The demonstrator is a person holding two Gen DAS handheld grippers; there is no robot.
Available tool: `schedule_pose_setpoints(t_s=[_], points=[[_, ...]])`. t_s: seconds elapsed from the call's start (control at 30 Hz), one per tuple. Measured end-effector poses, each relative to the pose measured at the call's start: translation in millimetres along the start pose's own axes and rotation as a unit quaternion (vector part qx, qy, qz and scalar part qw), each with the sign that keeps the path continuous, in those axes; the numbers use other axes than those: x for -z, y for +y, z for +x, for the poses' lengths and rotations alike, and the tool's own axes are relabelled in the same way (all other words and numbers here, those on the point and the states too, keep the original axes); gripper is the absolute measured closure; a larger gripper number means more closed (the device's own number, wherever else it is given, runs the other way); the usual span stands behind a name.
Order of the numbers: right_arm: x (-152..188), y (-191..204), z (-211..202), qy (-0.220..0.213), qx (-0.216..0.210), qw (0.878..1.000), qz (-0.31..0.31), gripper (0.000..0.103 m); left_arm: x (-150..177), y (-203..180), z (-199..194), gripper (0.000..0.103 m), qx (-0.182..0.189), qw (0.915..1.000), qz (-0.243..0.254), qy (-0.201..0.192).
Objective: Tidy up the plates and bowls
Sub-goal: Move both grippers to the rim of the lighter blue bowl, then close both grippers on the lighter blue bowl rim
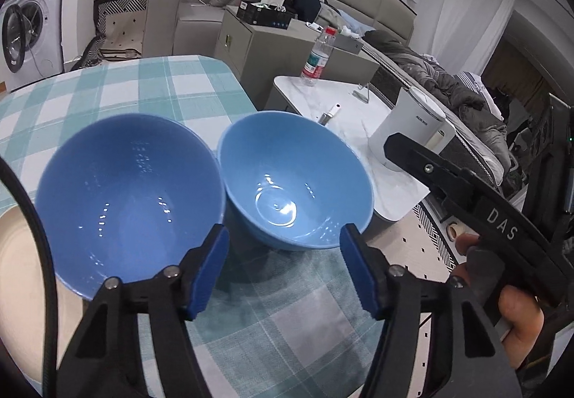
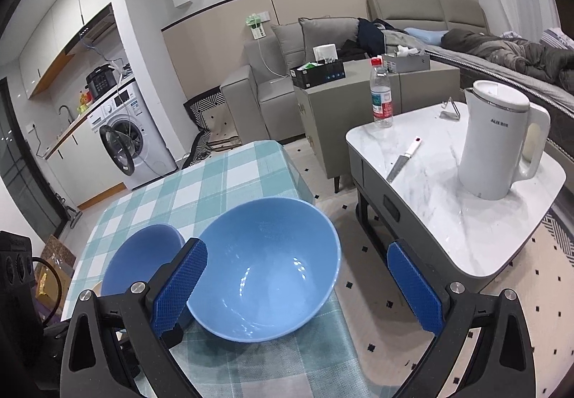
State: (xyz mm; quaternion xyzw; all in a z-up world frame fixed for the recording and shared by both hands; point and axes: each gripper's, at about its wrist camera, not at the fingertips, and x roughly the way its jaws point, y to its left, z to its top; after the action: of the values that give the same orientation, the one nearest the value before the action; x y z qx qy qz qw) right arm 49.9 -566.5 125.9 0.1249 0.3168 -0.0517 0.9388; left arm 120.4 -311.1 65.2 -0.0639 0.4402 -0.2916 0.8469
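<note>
Two blue bowls are sitting side by side near the right edge of the worktop (image 1: 107,89), which is wearing a teal checked cloth. The darker bowl (image 1: 129,197) is lying just ahead of the left hand-held gripper (image 1: 283,268), with its near rim passing right by the gripper's left pad. The lighter bowl (image 1: 294,182) is sitting straight ahead of the gap between the pads, its rim touching or nearly touching the darker bowl's. In the right wrist view the lighter bowl (image 2: 265,272) is resting between and just beyond the blue pads of the right hand-held gripper (image 2: 297,286), close to the worktop's right edge.

A cream plate (image 1: 18,290) is showing at the worktop's left edge. Off the worktop, a marble side table (image 2: 448,200) is carrying a white kettle (image 2: 498,146), a water bottle (image 2: 381,96) and a knife (image 2: 401,161).

The left hand-held gripper is standing about half open, holding nothing. The right hand-held gripper is standing wide open, its pads clear of the bowl.
</note>
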Motion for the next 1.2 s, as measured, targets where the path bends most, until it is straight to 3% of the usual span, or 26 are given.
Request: schedule_pose_setpoints(t_s=[0.27,0.57,0.9,1.2], points=[[2,-8,10,0.017,-0.010,1.000,0.012,0.001,2,-11,17,0.049,0.013,0.9996,-0.009,0.024],[6,-24,28,0.032,-0.004,0.999,0.034,0.002,5,-11,30,0.049,-0.009,0.9992,-0.032,0.021],[14,-45,57,0.052,0.011,0.996,0.066,0.035,11,-9,41,0.050,-0.035,0.9987,-0.038,0.005],[16,-54,67,0.039,0.003,0.996,0.080,0.048,11,-12,47,0.050,-0.046,0.9983,-0.034,0.001]])
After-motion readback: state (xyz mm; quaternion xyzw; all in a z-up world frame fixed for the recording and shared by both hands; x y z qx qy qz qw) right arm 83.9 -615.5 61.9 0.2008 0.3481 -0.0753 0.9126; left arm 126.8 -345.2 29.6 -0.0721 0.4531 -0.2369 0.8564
